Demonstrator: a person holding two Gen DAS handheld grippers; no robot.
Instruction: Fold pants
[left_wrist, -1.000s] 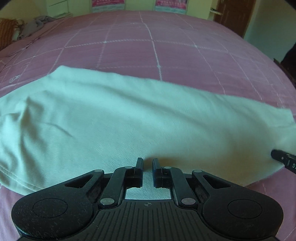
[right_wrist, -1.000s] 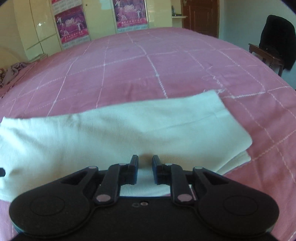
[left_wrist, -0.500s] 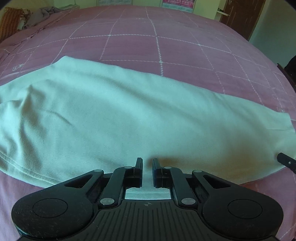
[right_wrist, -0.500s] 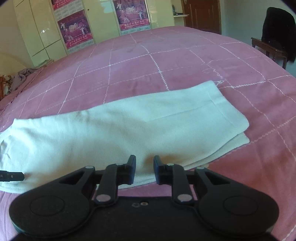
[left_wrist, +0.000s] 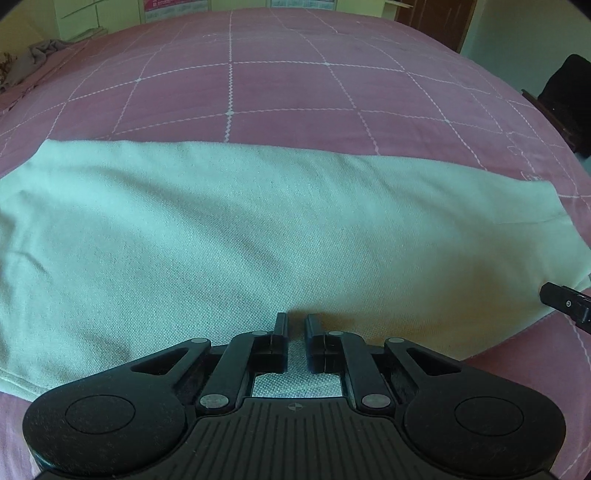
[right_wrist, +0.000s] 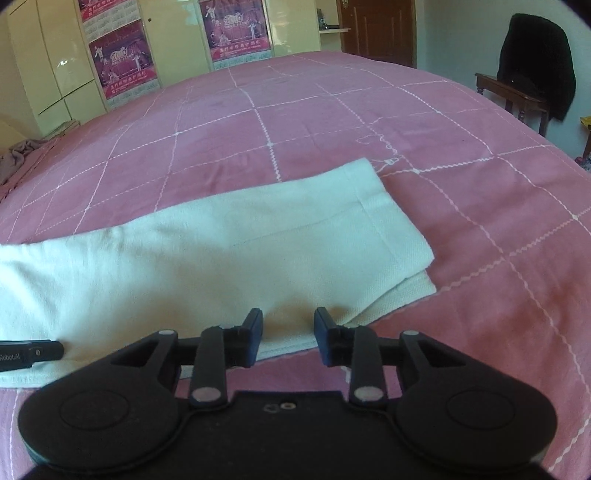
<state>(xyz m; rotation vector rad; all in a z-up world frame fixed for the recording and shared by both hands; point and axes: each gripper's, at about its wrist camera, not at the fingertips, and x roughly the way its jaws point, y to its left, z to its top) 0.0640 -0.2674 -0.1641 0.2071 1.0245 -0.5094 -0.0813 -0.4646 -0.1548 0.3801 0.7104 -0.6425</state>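
Observation:
The pale pants (left_wrist: 258, 229) lie folded lengthwise across the pink checked bedspread (left_wrist: 280, 88), with the leg hems (right_wrist: 384, 236) stacked at the right end. My left gripper (left_wrist: 295, 323) sits at the near edge around mid-length, its jaws closed to a narrow slit with cloth pinched in it. My right gripper (right_wrist: 289, 326) is over the near edge by the hems. Its jaws are opening and the cloth edge lies loose between the pads, untouched. Each gripper's fingertip shows at the rim of the other's view: the right fingertip (left_wrist: 565, 306) and the left fingertip (right_wrist: 31, 353).
A wooden chair (right_wrist: 517, 92) draped with a dark garment stands right of the bed. Cream wardrobes with posters (right_wrist: 118, 55) and a brown door (right_wrist: 376, 29) line the far wall. A crumpled cloth (right_wrist: 18, 151) lies at the bed's far left.
The right jaws have spread apart and released the pants' edge. The left gripper has shifted sideways along the pants, its jaws staying closed.

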